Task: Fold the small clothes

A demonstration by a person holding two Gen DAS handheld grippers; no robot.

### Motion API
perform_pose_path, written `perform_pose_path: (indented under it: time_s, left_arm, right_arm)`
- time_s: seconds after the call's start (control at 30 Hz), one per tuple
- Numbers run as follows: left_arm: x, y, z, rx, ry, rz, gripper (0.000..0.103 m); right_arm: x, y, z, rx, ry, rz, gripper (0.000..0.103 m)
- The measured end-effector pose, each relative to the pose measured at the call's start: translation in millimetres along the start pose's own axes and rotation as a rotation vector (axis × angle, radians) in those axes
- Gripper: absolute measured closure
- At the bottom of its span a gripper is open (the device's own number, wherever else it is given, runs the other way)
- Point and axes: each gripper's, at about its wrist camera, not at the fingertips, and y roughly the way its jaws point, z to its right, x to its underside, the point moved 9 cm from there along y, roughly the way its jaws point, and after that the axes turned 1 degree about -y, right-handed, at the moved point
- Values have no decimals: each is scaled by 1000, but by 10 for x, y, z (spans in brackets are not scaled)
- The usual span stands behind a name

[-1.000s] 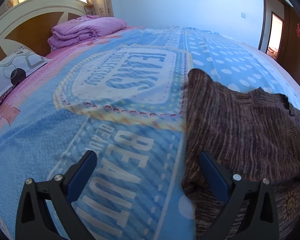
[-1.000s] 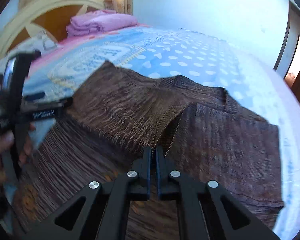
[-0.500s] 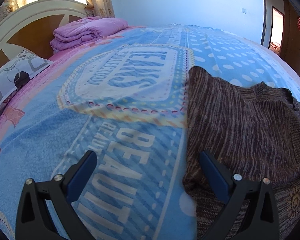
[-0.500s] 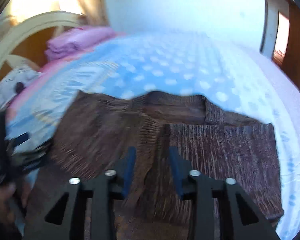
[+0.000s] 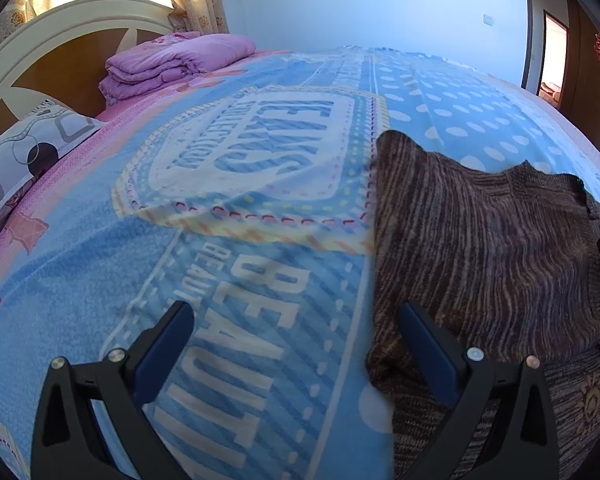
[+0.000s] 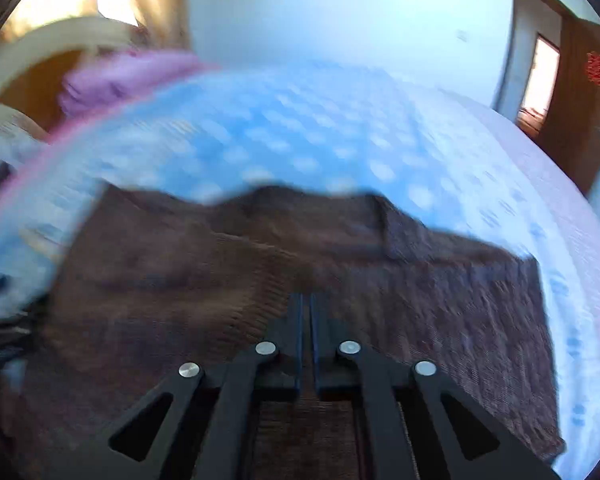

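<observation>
A brown striped knitted sweater (image 5: pixel 480 248) lies flat on the bed, with one side folded over its middle (image 6: pixel 172 264). My left gripper (image 5: pixel 296 332) hovers wide open over the sweater's left edge. Its right finger (image 5: pixel 424 336) is above the knit and its left finger (image 5: pixel 168 340) is above the blanket. It holds nothing. My right gripper (image 6: pixel 307 316) hangs low over the middle of the sweater. Its jaws are closing to a thin gap, and no cloth is between them. The right wrist view is blurred by motion.
The blue printed blanket (image 5: pixel 240 240) covers the whole bed. A folded pink quilt (image 5: pixel 172 64) and a patterned pillow (image 5: pixel 24 152) lie by the headboard (image 5: pixel 60 40) at the far left. A brown door (image 5: pixel 592 72) stands at the right.
My right gripper let go of the sweater's folded edge, opened, then narrowed again while sliding across the sweater. The fold now lies flat. My left gripper stayed where it was, open.
</observation>
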Motion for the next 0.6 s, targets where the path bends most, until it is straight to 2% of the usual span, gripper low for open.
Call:
perform_pose_path:
  time_s: [0.03, 0.07, 0.1, 0.13, 0.2, 0.23, 0.3, 0.33, 0.37, 0.43, 0.53, 0.6]
  left_arm:
    - [1, 1, 1, -1, 1, 0, 0]
    - [2, 1, 0, -1, 1, 0, 0]
    - [2, 2, -1, 0, 1, 0, 0]
    - [2, 2, 0, 0, 0, 0, 0]
    - [-1, -2, -1, 1, 0, 4, 0]
    - [-2, -7, -2, 2, -2, 6, 0]
    - [0, -22, -5, 4, -5, 8, 0]
    - [12, -35, -8, 7, -6, 5, 0]
    - [34, -55, -8, 14, -10, 2, 0]
    - [56, -91, -17, 14, -15, 9, 0]
    - [50, -66, 9, 1, 4, -4, 0]
    - [40, -108, -25, 16, -18, 5, 0]
  right_arm:
    - [14, -22, -5, 25, -26, 5, 67]
    - [18, -102, -18, 26, -41, 31, 60]
    - [13, -232, -63, -14, -37, 74, 58]
    - [18, -330, -118, -72, -27, 98, 58]
    - [84, -532, -332, -241, -30, 111, 58]
    - [140, -543, -385, -260, -47, 94, 58]
    - [313, -425, -424, -287, -42, 12, 59]
    - [377, -346, -396, -274, -27, -20, 68]
    - [465, -273, -322, -240, -16, -49, 71]
    - [513, -256, -238, -288, 22, -47, 72]
    - [460, -302, -226, -278, 13, -47, 70]
    - [424, -427, -215, -285, 26, -29, 68]
